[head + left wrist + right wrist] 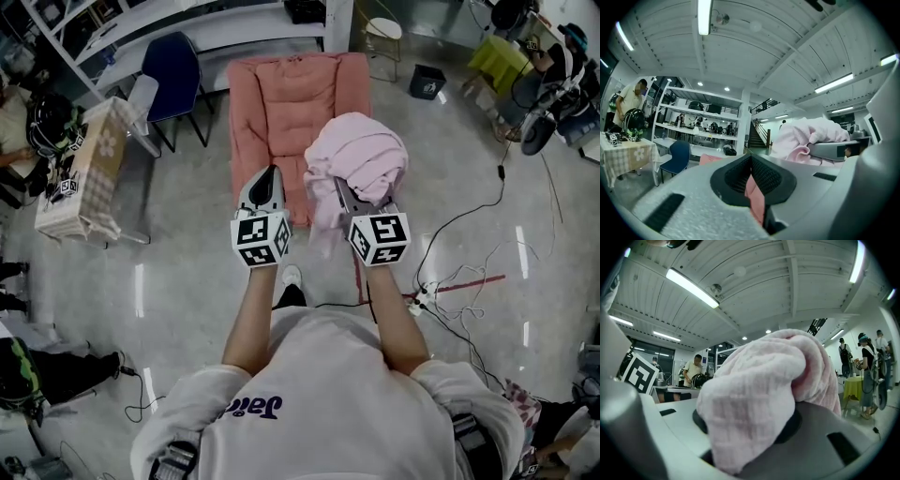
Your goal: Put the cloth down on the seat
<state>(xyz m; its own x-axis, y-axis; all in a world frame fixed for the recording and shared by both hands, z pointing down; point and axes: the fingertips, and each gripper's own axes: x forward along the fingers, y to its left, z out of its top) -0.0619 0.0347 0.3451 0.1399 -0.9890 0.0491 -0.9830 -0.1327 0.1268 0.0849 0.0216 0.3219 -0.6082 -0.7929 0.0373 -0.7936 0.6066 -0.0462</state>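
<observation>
Right tongs (pixel 361 199) (pixel 754 427): clamped on a bunch of the cloth, with the pads buried in it.
Cloth (pixel 361 155) (pixel 759 380) (pixel 811 136): pale pink, heaped over the right tongs with a tail hanging below. It is held up above the seat's right front edge and does not lie on it.
Left tongs (pixel 267 173) (pixel 751 161): tips together, gripping nothing, beside the right tongs and over the seat's front.
Seat (pixel 281 112) (pixel 710 159): salmon padded armchair, just ahead of the person.
Around: glossy floor (pixel 187 281); blue chair (pixel 173 66) behind the seat on the left; desk (pixel 89 169) with a checked cover at far left.
</observation>
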